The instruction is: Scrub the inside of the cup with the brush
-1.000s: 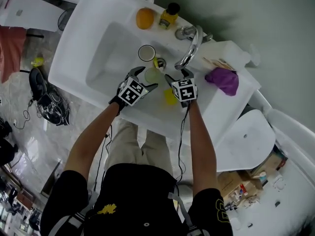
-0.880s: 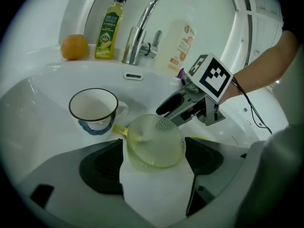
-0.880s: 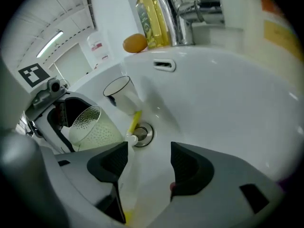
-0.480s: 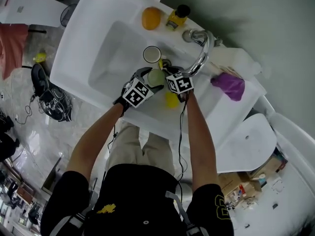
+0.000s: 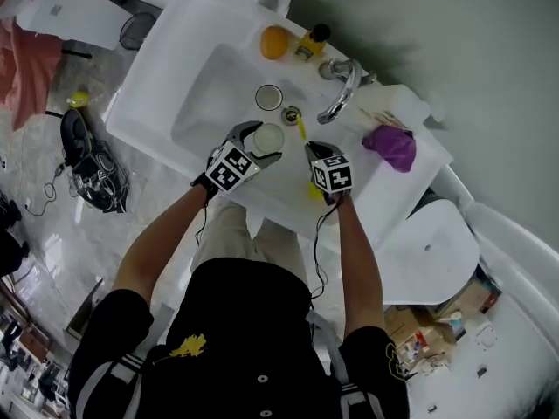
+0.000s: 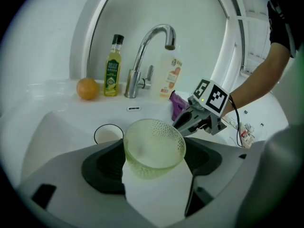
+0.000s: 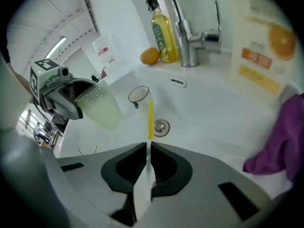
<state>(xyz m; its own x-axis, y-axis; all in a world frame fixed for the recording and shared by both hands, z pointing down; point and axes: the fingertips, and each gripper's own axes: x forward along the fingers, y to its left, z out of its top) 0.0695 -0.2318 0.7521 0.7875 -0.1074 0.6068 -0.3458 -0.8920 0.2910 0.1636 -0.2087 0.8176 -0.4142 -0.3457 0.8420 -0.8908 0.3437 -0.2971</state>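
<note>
A pale green, dimpled cup (image 6: 154, 148) sits between the jaws of my left gripper (image 6: 154, 160), which are closing and press on its sides. From above, the cup (image 5: 268, 138) hangs over the sink's near part. My right gripper (image 7: 148, 148) is closing on a thin brush (image 7: 150, 118). The white part of the brush is pinched between the pads, and its yellow end points toward the drain (image 7: 161, 126). In the head view my right gripper (image 5: 312, 153) is just right of the cup and apart from it.
A white mug (image 5: 269, 97) with a dark rim stands in the white sink (image 5: 188, 77) near the drain (image 5: 291, 113). A chrome tap (image 5: 341, 90), an orange (image 5: 275, 42) and a yellow bottle (image 5: 310, 42) line the back. A purple cloth (image 5: 391, 145) lies at the right.
My right gripper reached in beside the cup, then drew back toward the sink's front. The brush left its place by the drain and now sticks out of that gripper. The left gripper kept the cup.
</note>
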